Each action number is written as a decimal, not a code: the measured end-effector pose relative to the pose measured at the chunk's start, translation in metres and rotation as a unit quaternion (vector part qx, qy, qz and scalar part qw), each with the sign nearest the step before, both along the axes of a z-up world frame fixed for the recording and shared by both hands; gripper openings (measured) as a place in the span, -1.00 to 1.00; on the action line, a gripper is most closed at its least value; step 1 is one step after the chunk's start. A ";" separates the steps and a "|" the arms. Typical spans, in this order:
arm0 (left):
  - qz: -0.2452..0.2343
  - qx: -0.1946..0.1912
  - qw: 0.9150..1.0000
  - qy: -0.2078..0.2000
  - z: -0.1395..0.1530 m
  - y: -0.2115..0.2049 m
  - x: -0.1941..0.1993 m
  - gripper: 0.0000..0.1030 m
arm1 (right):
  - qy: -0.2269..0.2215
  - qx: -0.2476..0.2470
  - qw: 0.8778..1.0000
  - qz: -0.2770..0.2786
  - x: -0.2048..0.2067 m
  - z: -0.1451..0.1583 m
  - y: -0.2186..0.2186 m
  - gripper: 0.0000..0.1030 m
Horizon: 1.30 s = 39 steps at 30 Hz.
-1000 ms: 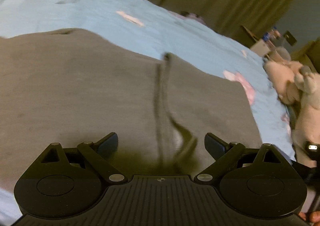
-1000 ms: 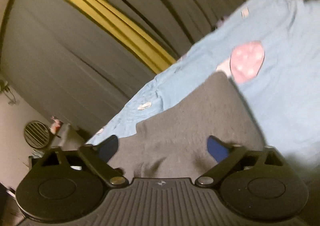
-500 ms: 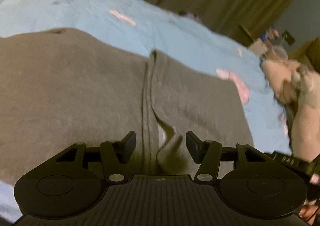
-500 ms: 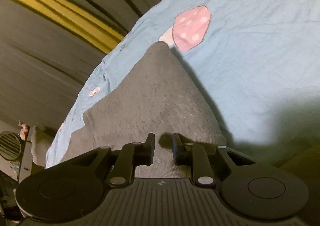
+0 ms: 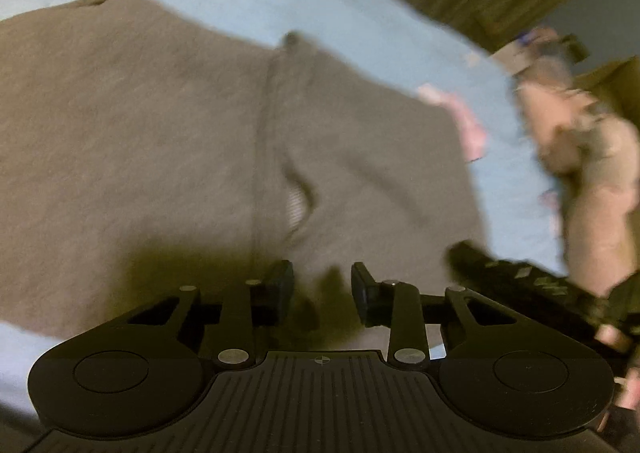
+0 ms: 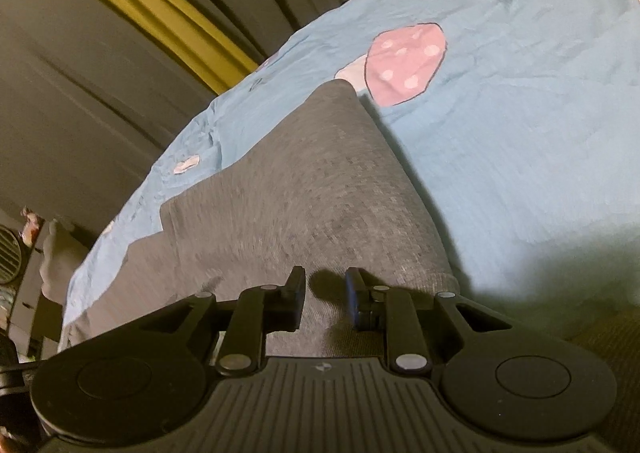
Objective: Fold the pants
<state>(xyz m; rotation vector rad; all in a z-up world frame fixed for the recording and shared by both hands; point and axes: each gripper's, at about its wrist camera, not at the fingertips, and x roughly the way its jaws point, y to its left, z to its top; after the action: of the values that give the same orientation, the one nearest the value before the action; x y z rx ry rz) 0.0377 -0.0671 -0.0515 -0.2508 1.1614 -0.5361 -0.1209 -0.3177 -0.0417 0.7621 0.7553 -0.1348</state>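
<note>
Covering most of the near surface is a pair of grey knit fabric pants (image 5: 160, 141), laid flat on a light blue bedsheet printed with pink mushrooms (image 6: 520, 141). In the left wrist view the garment spreads wide across the bed, with a seam and a small raised fold running down its middle toward the black two-finger left gripper (image 5: 322, 293). The jaws of that gripper are closing, with a gap between them and grey cloth bunched in the gap; whether the pads already press the cloth cannot be told, as the view is blurred. In the right wrist view a narrower folded end of the pants (image 6: 320, 193) runs away from the black two-finger right gripper (image 6: 325, 299), ending just beside a pink mushroom print (image 6: 404, 65). The right jaws stand narrowly apart and are opening slightly, with the fabric edge lying between and under them; a firm hold is not evident. Beyond the bed hang dark olive pleated curtains (image 6: 100, 85) with a yellow vertical band (image 6: 160, 9). At the right edge of the bed in the left view lie pale plush toys (image 5: 580, 141), blurred.
</note>
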 end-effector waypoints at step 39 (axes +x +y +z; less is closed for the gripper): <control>0.031 -0.083 0.994 -0.058 0.021 0.023 0.035 0.59 | 0.018 -0.091 0.995 0.023 0.003 0.010 0.018 0.24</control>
<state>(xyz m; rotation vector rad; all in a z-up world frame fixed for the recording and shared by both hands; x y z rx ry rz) 0.0724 -0.0438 -0.0302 -0.3932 0.9932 -0.5856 -0.1176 -0.2998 -0.0313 0.5704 0.7834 -0.1742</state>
